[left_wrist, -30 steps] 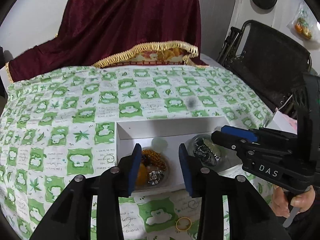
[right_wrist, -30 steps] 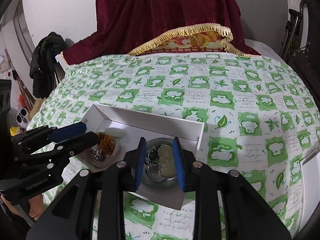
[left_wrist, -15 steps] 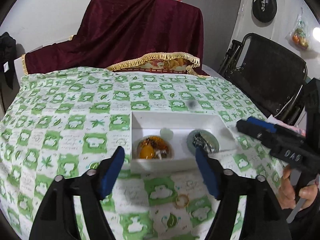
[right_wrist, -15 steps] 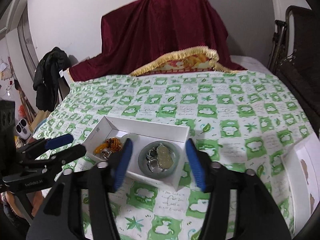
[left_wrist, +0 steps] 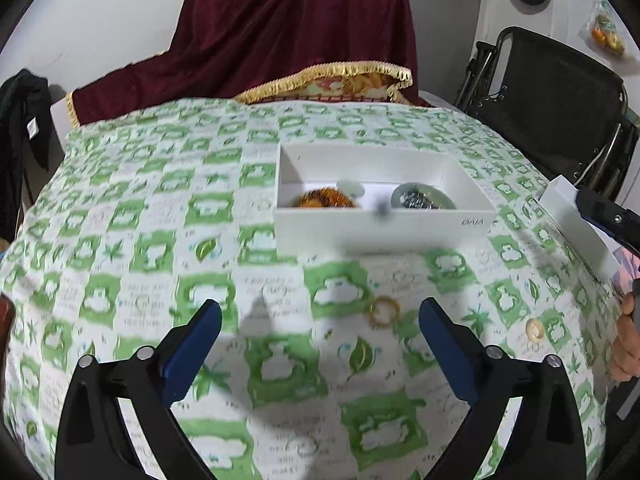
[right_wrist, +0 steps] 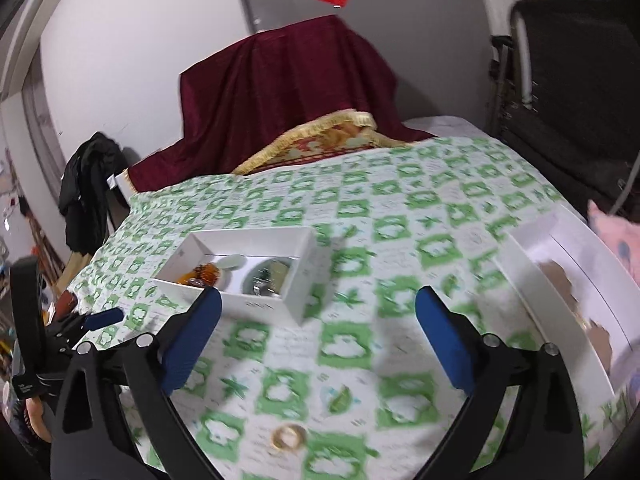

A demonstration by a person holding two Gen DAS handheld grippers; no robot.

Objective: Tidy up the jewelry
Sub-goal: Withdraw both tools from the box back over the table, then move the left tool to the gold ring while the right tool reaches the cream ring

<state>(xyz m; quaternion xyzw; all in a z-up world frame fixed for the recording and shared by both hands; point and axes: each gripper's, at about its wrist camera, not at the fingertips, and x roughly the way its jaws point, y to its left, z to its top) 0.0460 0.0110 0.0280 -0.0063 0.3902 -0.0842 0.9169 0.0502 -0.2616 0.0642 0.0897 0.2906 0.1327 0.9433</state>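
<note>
A white box (left_wrist: 384, 232) stands on the green-and-white cloth and holds amber beads (left_wrist: 326, 199) and a green dish of silver pieces (left_wrist: 420, 200). It also shows in the right wrist view (right_wrist: 256, 300). A gold ring (left_wrist: 383, 312) lies on the cloth in front of the box, and a pale ring (left_wrist: 534, 330) lies to its right. A gold ring (right_wrist: 289, 436) shows in the right wrist view. My left gripper (left_wrist: 320, 344) is open and empty above the cloth. My right gripper (right_wrist: 318, 338) is open and empty, back from the box.
A white lid (right_wrist: 568, 280) lies at the table's right edge. A dark red cloth (left_wrist: 296, 32) covers something at the back. A black chair (left_wrist: 560, 108) stands at the right. Dark clothing (right_wrist: 88, 184) hangs at the left.
Both grippers have opened wide and pulled back from the box towards the front of the table. The jewelry stays in the box.
</note>
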